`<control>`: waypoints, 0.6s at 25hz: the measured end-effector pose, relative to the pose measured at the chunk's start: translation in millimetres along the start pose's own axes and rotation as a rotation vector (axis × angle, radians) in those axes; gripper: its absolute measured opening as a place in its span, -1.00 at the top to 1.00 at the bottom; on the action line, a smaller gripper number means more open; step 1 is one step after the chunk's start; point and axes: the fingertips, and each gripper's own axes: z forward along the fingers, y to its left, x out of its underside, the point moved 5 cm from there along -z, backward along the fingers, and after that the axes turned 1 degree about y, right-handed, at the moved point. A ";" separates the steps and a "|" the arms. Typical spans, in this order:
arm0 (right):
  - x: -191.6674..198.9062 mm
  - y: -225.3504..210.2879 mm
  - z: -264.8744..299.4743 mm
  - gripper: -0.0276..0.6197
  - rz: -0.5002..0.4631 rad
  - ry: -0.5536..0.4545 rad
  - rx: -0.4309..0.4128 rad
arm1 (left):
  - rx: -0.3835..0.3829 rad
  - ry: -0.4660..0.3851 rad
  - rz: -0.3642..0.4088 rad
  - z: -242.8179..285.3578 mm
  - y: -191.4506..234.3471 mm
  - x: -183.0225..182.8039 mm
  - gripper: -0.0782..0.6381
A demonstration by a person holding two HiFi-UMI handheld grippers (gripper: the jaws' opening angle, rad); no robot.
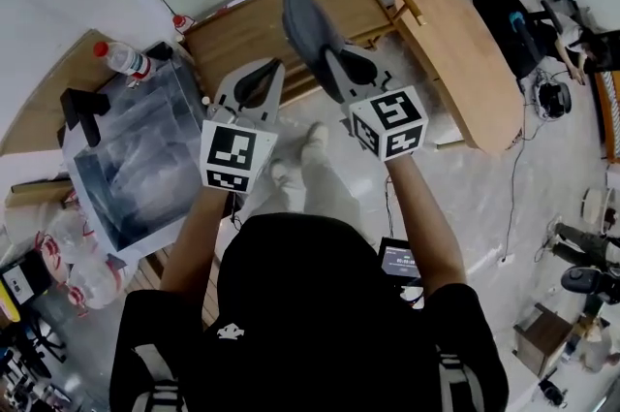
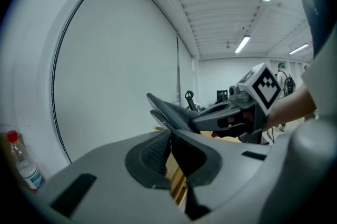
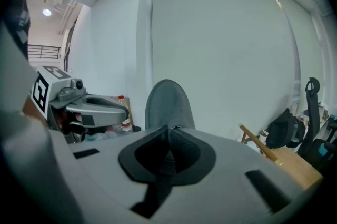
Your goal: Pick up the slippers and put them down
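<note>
I find no readable words or numbers. The cubes on my left gripper (image 1: 277, 64) and right gripper (image 1: 327, 53) bear only black-and-white square patterns; the small screen (image 1: 398, 258) is too blurred.

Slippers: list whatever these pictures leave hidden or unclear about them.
- Right gripper view: the grey slipper shows one face; anything behind it is hidden.
- Right gripper view: its gripped end is buried in the shut right gripper.
- Left gripper view: it appears edge-on and layered; one slipper or two cannot be told.
- Head view: only one dark face shows; the other is turned away.
</note>
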 end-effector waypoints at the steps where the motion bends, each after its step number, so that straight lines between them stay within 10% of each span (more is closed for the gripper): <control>1: 0.1 2.9 -5.0 0.91 -0.001 -0.004 0.006 | 0.005 -0.004 0.000 -2.6 -3.1 -0.5 0.77; 15: 17.9 -14.9 -55.9 0.91 0.055 -0.029 0.114 | 0.086 -0.004 0.028 14.3 -42.9 -0.7 0.77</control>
